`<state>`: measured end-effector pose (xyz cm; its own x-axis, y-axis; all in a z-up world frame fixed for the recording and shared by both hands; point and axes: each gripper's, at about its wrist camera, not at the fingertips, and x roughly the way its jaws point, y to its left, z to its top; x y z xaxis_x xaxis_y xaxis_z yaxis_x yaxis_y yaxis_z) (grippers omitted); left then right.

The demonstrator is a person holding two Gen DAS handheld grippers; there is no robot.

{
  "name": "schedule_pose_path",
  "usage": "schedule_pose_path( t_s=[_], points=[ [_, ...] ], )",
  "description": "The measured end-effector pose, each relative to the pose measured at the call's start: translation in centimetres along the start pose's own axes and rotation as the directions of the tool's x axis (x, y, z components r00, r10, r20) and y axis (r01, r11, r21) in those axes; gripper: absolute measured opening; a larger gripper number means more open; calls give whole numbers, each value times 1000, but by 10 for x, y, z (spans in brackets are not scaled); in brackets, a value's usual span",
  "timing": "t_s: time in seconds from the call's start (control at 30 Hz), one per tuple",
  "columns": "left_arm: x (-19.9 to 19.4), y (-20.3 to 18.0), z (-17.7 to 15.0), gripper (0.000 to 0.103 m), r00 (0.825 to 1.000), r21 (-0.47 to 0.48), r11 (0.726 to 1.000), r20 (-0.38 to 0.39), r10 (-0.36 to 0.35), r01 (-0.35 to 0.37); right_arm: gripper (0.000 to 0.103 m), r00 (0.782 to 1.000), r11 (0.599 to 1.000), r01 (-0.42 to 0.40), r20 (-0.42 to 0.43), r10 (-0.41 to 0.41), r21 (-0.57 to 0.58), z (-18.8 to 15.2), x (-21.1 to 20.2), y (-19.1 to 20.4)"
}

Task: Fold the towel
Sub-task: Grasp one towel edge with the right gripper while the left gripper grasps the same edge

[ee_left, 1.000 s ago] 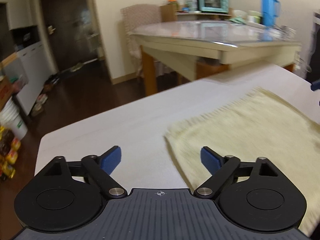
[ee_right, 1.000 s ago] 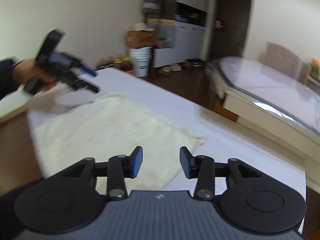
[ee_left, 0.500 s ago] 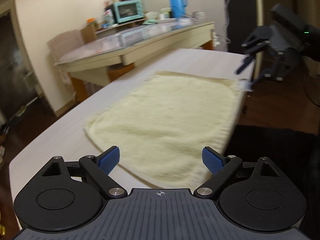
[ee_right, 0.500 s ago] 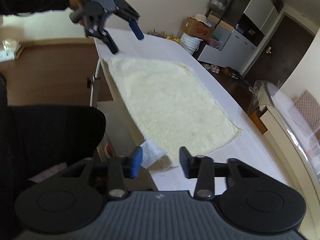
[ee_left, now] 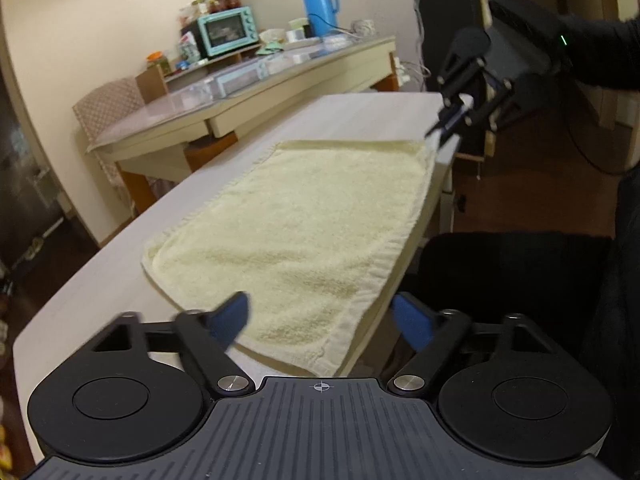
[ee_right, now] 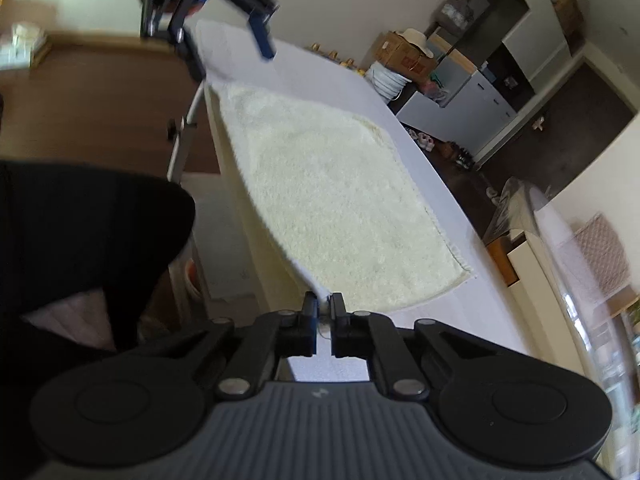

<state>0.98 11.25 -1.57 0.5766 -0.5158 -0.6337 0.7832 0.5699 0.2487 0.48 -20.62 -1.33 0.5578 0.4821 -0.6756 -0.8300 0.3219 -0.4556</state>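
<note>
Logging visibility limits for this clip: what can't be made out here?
- Left wrist view: the left tool has one motion-blurred finger; whether it touches the towel is unclear.
- Right wrist view: the right tool hides the towel corner it pinches.
- Left wrist view: jar labels above the oven are too small.

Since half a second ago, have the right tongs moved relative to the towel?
Yes. The right tongs, open beside the towel corner before, have closed in and now pinch that near corner at the table edge.
</note>
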Motion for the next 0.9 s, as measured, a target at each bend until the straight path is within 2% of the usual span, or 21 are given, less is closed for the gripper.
schedule_pose_path(
  t_s=[0.23,0.3,0.37,0.5,0.53,0.6,0.63,0.9],
  points=[
    [7,-9,-5,62,999,101,995,-39,18,-14,7,998,986,-28,62,18,164,0,-19,-25],
    [9,-12,-6,51,998,132,991,-53,28,-21,7,997,982,-31,70,19,184,1,-22,-29],
    [14,-13,-6,24,997,144,990,-74,12,-1,7,997,980,-34,75,20,198,2,-23,-31],
    [17,-13,-5,18,996,143,989,-87,-8,20,7,997,978,-36,72,21,205,2,-22,-31],
    [17,-12,-5,11,995,140,990,-94,-16,29,7,997,978,-36,72,22,207,3,-22,-30],
    [15,-14,-4,7,993,144,989,-115,-28,45,7,997,977,-38,73,23,211,3,-23,-29],
    [14,-15,-4,2,992,146,988,-122,-31,49,7,997,976,-40,75,25,213,3,-24,-28],
    [-13,-7,16,2,993,117,992,-119,-28,42,7,995,974,-73,89,55,213,6,-36,-21]
  ],
)
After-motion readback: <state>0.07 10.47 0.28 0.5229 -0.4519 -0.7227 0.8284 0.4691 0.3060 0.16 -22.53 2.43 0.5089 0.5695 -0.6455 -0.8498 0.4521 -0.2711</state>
